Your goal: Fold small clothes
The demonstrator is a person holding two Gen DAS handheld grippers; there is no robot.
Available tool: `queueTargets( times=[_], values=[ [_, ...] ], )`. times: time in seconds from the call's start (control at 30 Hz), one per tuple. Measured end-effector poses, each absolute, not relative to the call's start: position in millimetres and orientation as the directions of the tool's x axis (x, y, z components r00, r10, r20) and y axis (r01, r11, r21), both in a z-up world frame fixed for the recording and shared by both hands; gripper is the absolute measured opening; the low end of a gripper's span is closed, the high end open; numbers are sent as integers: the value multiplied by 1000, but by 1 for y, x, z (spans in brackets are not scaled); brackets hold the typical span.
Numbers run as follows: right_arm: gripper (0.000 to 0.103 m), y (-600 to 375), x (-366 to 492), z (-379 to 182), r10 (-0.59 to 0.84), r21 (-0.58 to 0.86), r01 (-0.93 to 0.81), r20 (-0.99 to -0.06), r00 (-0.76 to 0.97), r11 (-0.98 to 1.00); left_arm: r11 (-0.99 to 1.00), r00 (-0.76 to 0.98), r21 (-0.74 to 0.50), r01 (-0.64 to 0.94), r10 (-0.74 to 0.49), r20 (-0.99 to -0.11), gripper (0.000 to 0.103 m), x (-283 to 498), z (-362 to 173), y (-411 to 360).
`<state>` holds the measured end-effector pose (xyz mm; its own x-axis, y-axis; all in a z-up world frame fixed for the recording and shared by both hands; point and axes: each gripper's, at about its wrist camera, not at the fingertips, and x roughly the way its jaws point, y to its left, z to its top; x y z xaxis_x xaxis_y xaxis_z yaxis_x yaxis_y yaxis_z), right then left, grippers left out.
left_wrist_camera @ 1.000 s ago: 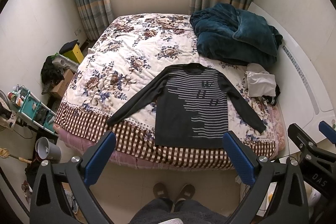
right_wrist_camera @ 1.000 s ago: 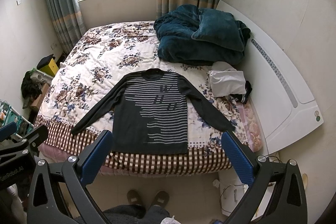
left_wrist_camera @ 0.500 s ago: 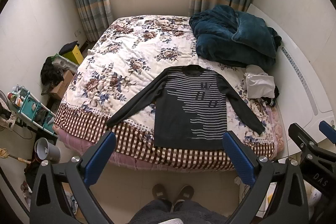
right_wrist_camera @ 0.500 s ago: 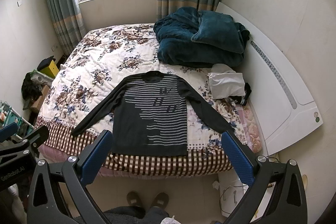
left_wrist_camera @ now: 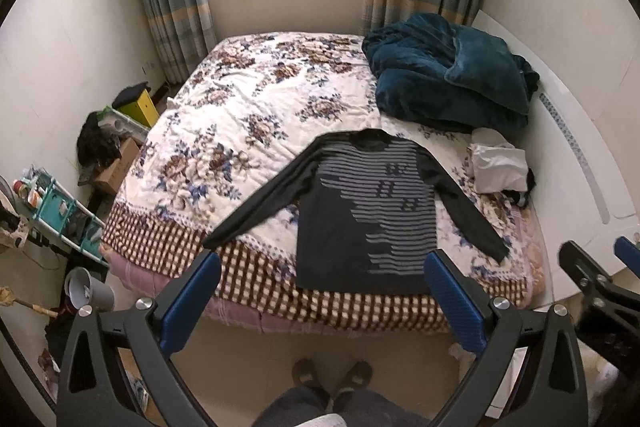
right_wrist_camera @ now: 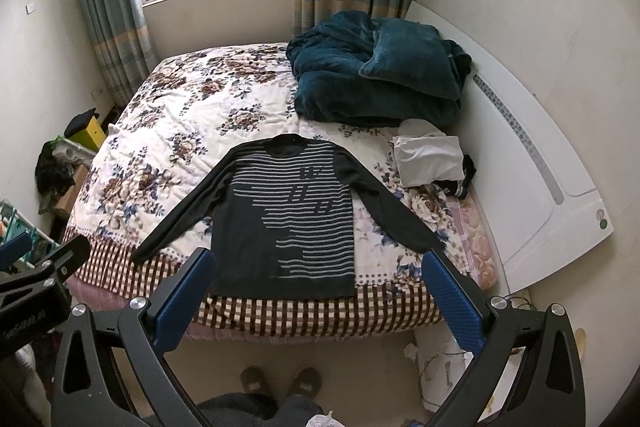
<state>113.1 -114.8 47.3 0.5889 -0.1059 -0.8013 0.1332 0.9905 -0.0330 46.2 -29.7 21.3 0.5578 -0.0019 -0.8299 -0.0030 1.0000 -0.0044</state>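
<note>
A dark long-sleeved sweater (left_wrist_camera: 360,215) (right_wrist_camera: 288,223) with pale stripes lies flat on the flowered bed cover (left_wrist_camera: 240,115) (right_wrist_camera: 192,115), sleeves spread out, hem at the near edge. My left gripper (left_wrist_camera: 320,291) hangs open well above the floor in front of the bed, nothing between its blue pads. My right gripper (right_wrist_camera: 316,287) is open too, held at the same height and apart from the sweater. Each gripper's body shows at the edge of the other's view.
A heaped teal blanket (left_wrist_camera: 448,75) (right_wrist_camera: 376,75) and a folded white garment (left_wrist_camera: 500,167) (right_wrist_camera: 428,159) lie at the bed's right. A white headboard (right_wrist_camera: 532,187) runs along the right wall. Boxes, a teal rack (left_wrist_camera: 60,215) and a bucket (left_wrist_camera: 88,291) crowd the left floor. The person's slippers (left_wrist_camera: 332,375) stand below.
Both grippers have drawn back and risen a little, so the bed and sweater sit slightly lower and further off in view. The sweater has not moved.
</note>
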Motion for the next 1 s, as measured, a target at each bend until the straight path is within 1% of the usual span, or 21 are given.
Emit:
queueTargets(
  times=[0.13,0.3,0.43,0.5,0.7,0.87,1.0],
  values=[
    [103,-120,134,28,-144,-35,192,-796,588,981,1000,586,14,-8,16,-810,103,74,-3,-20],
    [103,-137,173,-8,-237,-70,301,-792,562,951,998,577,50,23,28,-816,103,115,-35,-18],
    [103,-165,213,-53,-277,-70,378,-803,528,923,996,569,64,58,20,-822,103,145,-63,-24],
    [103,-181,233,-77,-299,-75,416,-809,506,906,994,563,90,59,42,-826,103,166,-83,-32],
    [103,-259,300,-168,-298,-61,496,-859,416,866,992,482,115,60,72,-873,103,231,-151,-70],
    [103,-349,362,-261,-217,18,553,-908,357,833,988,423,153,38,122,-898,103,288,-218,-113],
    [103,-428,393,-343,-184,59,641,-934,306,765,985,349,168,26,149,-925,103,328,-294,-148]
  ],
)
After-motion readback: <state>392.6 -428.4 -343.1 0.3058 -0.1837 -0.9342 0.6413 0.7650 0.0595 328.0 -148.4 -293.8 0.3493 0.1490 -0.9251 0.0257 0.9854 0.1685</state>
